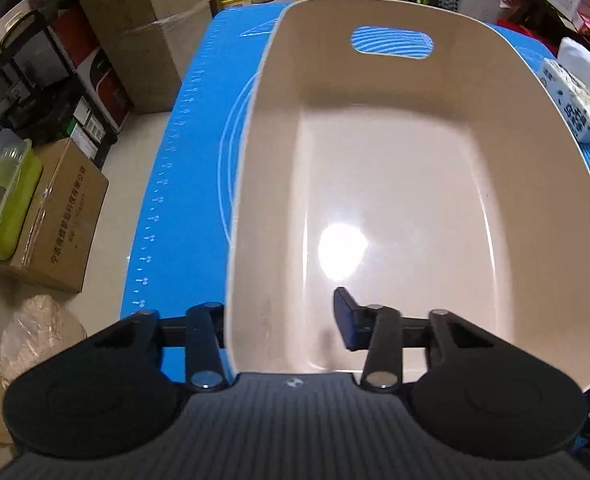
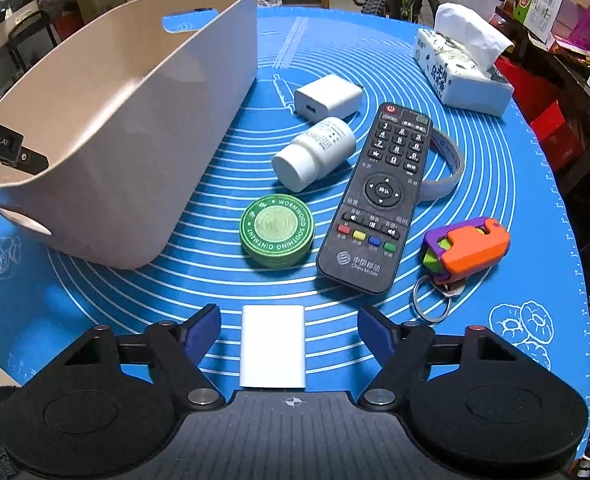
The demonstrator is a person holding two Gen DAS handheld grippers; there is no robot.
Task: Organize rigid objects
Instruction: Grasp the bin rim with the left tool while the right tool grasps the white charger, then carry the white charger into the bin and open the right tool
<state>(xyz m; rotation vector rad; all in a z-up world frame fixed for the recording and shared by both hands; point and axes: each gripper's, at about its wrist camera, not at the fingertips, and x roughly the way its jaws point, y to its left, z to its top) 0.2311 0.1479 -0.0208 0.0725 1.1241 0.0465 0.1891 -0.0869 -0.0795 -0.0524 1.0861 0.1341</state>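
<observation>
The small white plastic block (image 2: 273, 347) lies flat on the blue mat (image 2: 475, 184), right between the wide-open fingers of the right gripper (image 2: 289, 335). It looks hard, light and smooth, so pinch its long sides. The left gripper (image 1: 283, 326) straddles the near wall of the empty beige plastic bin (image 1: 255, 168), not squeezing it.

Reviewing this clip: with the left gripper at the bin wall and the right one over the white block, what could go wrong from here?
1. The left gripper straddles the beige bin near its corner; lifting from there may tilt or slip the bin.
2. The right gripper stands open around the smooth white block, which may slide out under an off-centre squeeze.
3. The remote lies over a white band, so lifting it may drag the band.
</observation>
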